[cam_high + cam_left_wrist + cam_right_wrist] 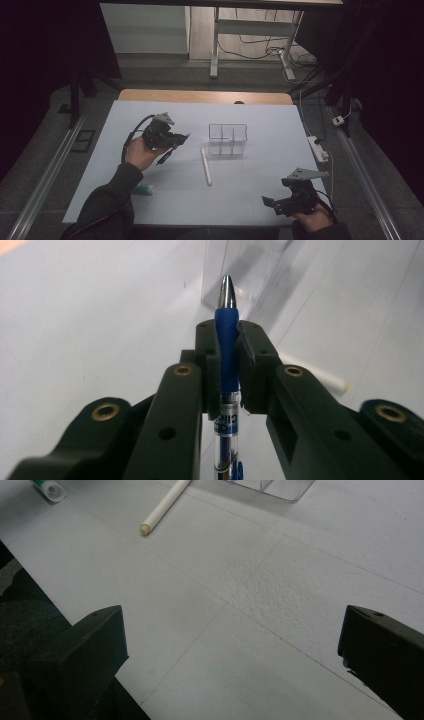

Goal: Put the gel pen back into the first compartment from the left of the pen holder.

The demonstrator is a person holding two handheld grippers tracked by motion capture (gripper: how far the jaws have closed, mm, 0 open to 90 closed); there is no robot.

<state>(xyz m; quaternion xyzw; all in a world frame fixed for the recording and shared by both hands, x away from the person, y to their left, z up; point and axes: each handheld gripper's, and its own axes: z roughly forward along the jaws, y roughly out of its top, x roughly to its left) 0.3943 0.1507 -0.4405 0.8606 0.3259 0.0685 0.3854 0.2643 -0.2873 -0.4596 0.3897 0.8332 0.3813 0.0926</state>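
On my left, the left gripper [227,347] is clamping a blue pen [227,335] between its fingers [210,360] — silver tip poking out ahead, barrel lettering starting "Clic", the rest hidden. I'm holding it above the white desk [100,165], just left of the clear organizer [228,138]. A white stick [206,166] is lying mid-desk, a green-and-white tube [144,189] near my left sleeve. The right gripper [232,645] is hovering low at the near right — fingers spread wide, holding nothing.
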